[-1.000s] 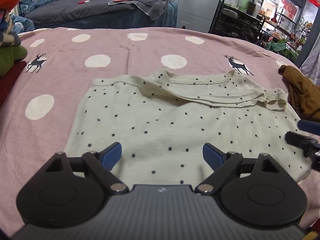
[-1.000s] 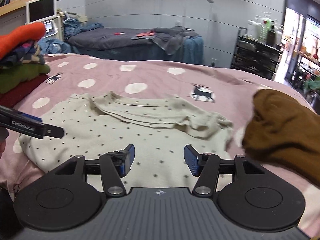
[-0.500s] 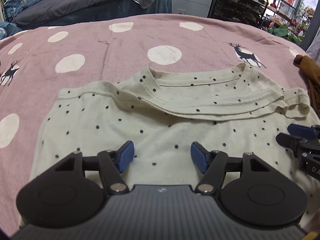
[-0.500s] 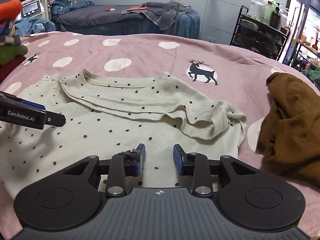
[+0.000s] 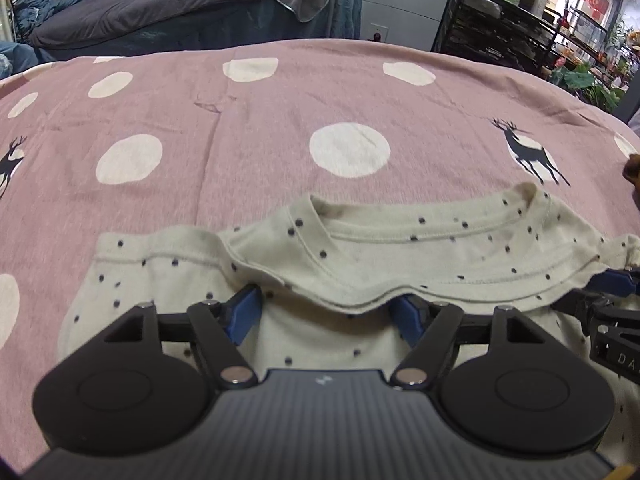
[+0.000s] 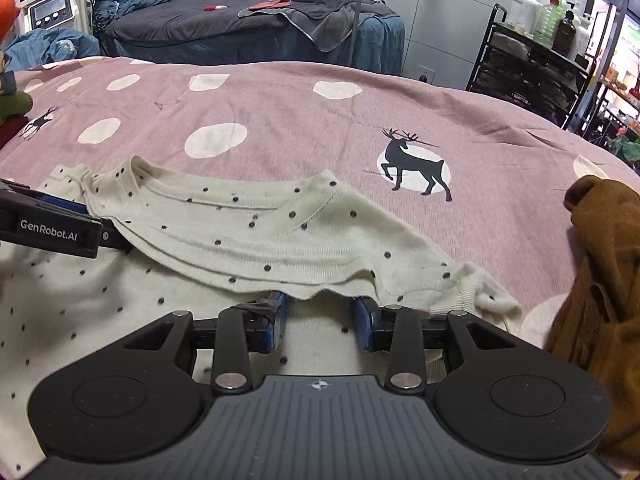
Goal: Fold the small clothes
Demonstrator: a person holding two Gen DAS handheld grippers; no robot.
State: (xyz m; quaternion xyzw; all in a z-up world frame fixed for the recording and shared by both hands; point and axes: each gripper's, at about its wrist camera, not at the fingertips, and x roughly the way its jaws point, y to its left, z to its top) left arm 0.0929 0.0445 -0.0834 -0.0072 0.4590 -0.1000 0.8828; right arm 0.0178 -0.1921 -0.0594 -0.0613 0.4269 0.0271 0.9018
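A cream shirt with dark dots (image 5: 360,344) (image 6: 248,236) lies on the pink bedspread (image 5: 260,120), its collar part folded over as a flap toward me. My left gripper (image 5: 326,312) sits low on the shirt, blue fingertips (image 5: 244,306) tucked just beneath the flap's hem; its jaws are opening, with only flat shirt cloth between them and no pinch. My right gripper (image 6: 320,316) is likewise at the hem further right, jaws opening, pads (image 6: 276,316) apart over the cloth. Each gripper shows in the other's view: left gripper (image 6: 60,228), right gripper (image 5: 608,292).
A crumpled brown garment (image 6: 600,264) lies close on the right of the shirt. Stacked folded clothes (image 6: 12,100) sit at the far left. Beyond the bed are a dark treatment couch (image 6: 248,28) and a black rack with bottles (image 6: 532,64).
Both grippers moved forward and down across the shirt until their tips reached under the folded flap's hem. Their jaws narrowed from the earliest frame, then widened slightly.
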